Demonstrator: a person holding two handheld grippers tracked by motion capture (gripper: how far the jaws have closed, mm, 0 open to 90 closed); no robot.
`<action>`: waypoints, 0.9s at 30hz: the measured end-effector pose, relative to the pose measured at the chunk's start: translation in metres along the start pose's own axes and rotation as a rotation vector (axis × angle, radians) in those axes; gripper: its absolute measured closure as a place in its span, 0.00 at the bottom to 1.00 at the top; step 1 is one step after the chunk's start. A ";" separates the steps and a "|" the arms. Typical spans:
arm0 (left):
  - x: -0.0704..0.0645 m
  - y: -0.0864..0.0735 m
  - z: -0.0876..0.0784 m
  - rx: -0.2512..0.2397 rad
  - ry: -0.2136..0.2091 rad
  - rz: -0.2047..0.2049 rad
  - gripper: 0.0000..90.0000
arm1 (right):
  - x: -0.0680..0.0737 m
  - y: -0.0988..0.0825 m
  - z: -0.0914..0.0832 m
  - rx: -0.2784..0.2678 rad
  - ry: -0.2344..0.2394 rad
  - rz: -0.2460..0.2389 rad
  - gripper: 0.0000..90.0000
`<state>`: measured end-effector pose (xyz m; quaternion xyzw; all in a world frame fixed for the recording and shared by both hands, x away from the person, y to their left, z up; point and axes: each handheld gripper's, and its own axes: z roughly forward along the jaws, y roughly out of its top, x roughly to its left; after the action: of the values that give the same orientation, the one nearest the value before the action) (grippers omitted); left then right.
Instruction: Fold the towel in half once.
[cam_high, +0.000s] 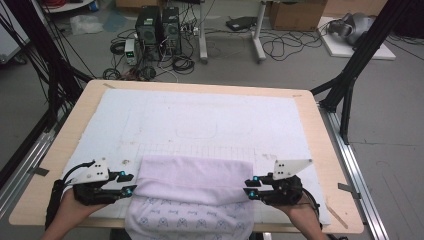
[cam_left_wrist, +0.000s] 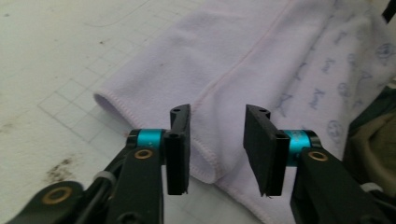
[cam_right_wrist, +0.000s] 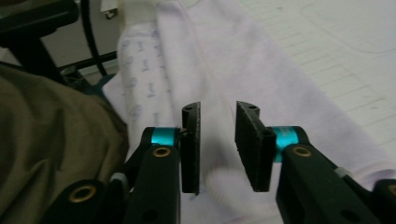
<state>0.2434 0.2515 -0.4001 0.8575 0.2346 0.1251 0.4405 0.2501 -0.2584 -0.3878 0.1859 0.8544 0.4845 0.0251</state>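
Both grippers flank the lilac towel (cam_high: 192, 192) at the desk's near edge, left gripper (cam_high: 131, 183) then right gripper (cam_high: 248, 186), jaws apart and gripping nothing; one fold appears done, with further folds judged outstanding.

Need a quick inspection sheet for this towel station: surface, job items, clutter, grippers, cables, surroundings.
Surface: white gridded mat on a wooden table, stained in places.
Job's things: lilac towel, folded over, its patterned part hanging off the near edge.
Clutter: nothing seen.
Grippers: left gripper and right gripper at the towel's side edges, both open, nothing pinched.
Cables: tangle on the floor beyond the table.
Surroundings: computer towers, cardboard box.
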 end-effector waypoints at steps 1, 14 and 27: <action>0.004 0.003 0.002 -0.003 0.007 -0.001 0.65 | -0.003 0.002 0.000 -0.004 -0.007 0.009 0.72; 0.063 0.018 0.064 0.070 0.126 -0.114 0.49 | -0.081 -0.001 0.034 0.156 -0.217 0.126 0.43; 0.060 0.009 0.079 0.136 -0.003 -0.098 0.89 | -0.084 -0.009 0.054 0.272 -0.195 0.102 0.74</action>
<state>0.3306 0.2232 -0.4381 0.8732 0.2834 0.0858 0.3872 0.3379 -0.2469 -0.4357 0.2769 0.8951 0.3446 0.0578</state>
